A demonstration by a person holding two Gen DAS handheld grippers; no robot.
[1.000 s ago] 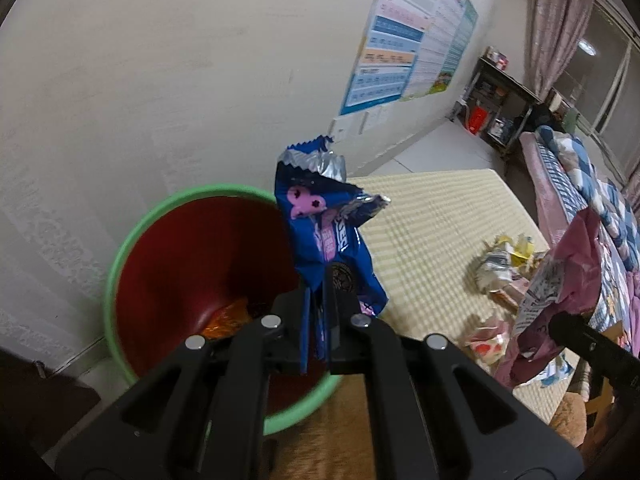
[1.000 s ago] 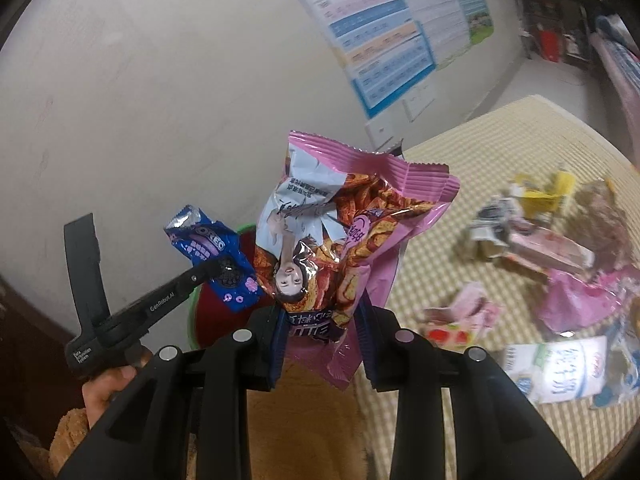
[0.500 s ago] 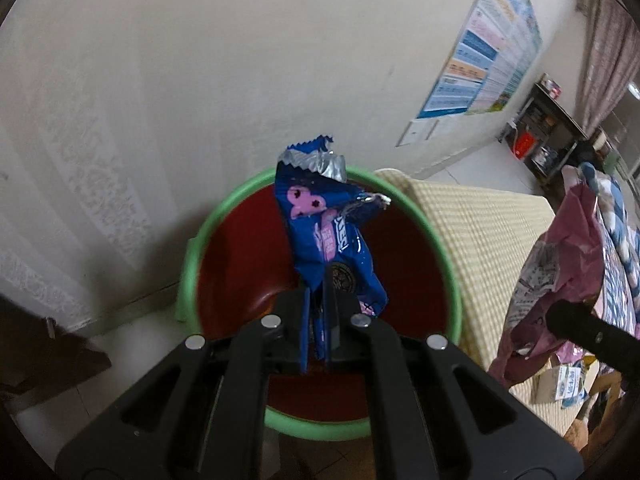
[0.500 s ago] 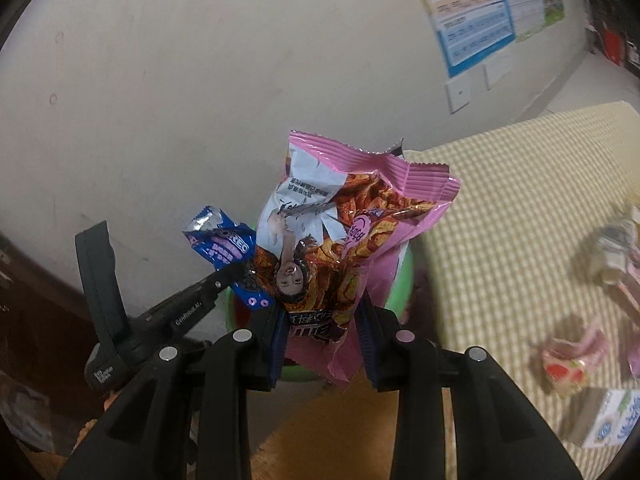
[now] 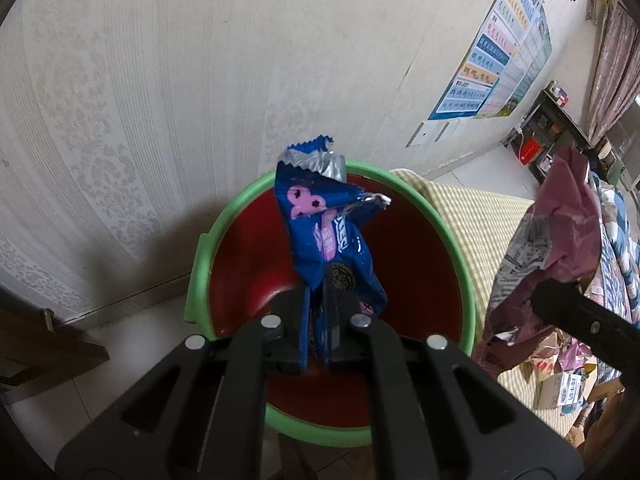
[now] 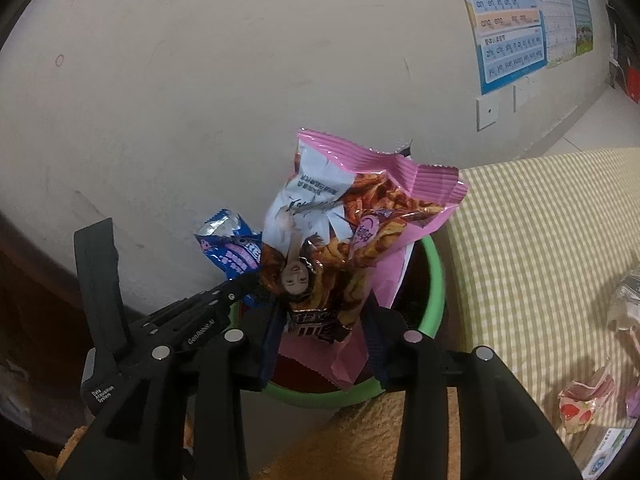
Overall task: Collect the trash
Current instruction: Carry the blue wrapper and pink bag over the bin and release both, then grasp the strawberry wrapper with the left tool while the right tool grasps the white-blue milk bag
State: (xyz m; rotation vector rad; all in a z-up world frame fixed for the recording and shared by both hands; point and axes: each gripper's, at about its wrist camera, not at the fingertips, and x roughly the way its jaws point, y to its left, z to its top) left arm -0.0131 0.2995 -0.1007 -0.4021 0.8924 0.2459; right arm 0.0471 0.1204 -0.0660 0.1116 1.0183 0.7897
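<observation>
Left wrist view: left claw [image 5: 316, 320] pinches a blue cookie wrapper [image 5: 328, 236] above the green-rimmed bin [image 5: 460, 264]. Right claw [image 6: 320, 344] clamps a pink snack bag [image 6: 348, 248] over that bin's rim.

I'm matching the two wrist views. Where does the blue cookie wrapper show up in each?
Left wrist: blue cookie wrapper centre frame, clamped in the left gripper.
Right wrist: blue cookie wrapper left of centre, partly behind the pink snack bag.
Shared landmark: green-rimmed bin.
</observation>
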